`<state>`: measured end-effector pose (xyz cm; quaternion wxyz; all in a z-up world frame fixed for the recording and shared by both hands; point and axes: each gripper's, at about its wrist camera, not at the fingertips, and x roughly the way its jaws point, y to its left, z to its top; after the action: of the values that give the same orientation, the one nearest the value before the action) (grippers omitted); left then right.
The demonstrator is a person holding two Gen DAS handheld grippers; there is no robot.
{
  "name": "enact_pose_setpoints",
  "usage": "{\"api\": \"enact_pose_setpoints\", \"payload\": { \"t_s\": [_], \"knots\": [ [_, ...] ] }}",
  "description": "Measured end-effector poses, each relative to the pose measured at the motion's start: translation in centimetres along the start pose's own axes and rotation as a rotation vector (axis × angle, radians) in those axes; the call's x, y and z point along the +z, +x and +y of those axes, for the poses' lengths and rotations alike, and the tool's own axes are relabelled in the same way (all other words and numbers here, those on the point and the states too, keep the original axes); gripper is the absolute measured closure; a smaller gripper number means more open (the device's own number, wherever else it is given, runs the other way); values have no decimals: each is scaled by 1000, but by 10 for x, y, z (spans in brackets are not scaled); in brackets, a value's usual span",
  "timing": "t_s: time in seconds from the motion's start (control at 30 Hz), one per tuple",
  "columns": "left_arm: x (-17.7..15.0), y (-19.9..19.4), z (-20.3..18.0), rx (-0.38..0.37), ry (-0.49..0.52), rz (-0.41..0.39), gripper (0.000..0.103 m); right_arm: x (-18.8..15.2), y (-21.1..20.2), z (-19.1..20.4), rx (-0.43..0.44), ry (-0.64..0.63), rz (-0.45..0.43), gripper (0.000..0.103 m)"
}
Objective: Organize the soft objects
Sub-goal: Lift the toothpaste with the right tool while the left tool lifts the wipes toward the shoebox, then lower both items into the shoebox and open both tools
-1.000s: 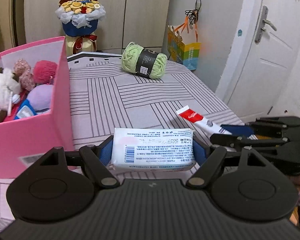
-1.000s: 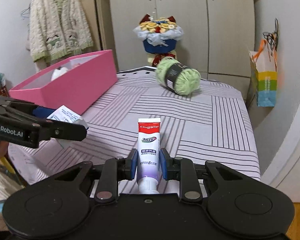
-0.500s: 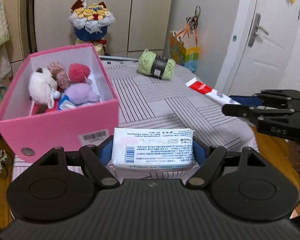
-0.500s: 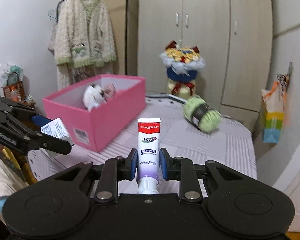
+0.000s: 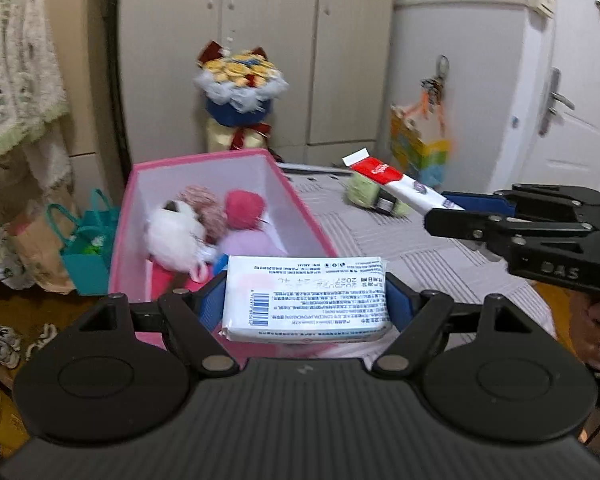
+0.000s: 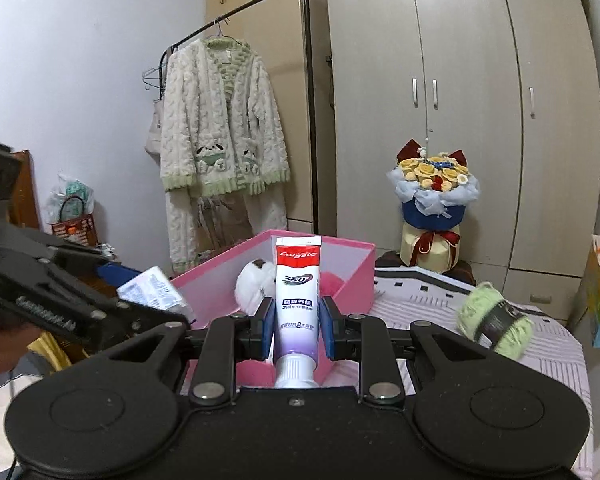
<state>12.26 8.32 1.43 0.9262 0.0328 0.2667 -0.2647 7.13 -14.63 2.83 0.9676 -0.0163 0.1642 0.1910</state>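
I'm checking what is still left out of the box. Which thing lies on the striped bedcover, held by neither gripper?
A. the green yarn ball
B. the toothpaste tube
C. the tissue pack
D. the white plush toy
A: the green yarn ball lies loose on the striped bedcover, while the grippers hold the tube and the pack, and the plush sits in the pink box.

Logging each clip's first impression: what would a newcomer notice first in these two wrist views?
Both grippers are loaded: the left gripper has its jaws clamped on a white plastic-wrapped tissue pack, and the right gripper pinches a red-and-white toothpaste tube that points upward. Just beyond them sits the open pink fabric storage box with plush toys inside, at the striped bed's left edge.
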Motion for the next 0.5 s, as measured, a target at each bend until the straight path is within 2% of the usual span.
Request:
{"api": "enact_pose_setpoints", "payload": {
  "t_s": [0.13, 0.27, 0.5],
  "knots": [
    [5, 10, 18, 18, -27, -22, 25, 7, 35, 4, 9, -4, 25, 75],
    [14, 33, 33, 88, -14, -18, 25, 14, 72, 6, 33, -3, 65, 75],
    [24, 91, 61, 164, 13, 69, 25, 27, 135, 0, 74, -22, 174, 75]
  ]
}}
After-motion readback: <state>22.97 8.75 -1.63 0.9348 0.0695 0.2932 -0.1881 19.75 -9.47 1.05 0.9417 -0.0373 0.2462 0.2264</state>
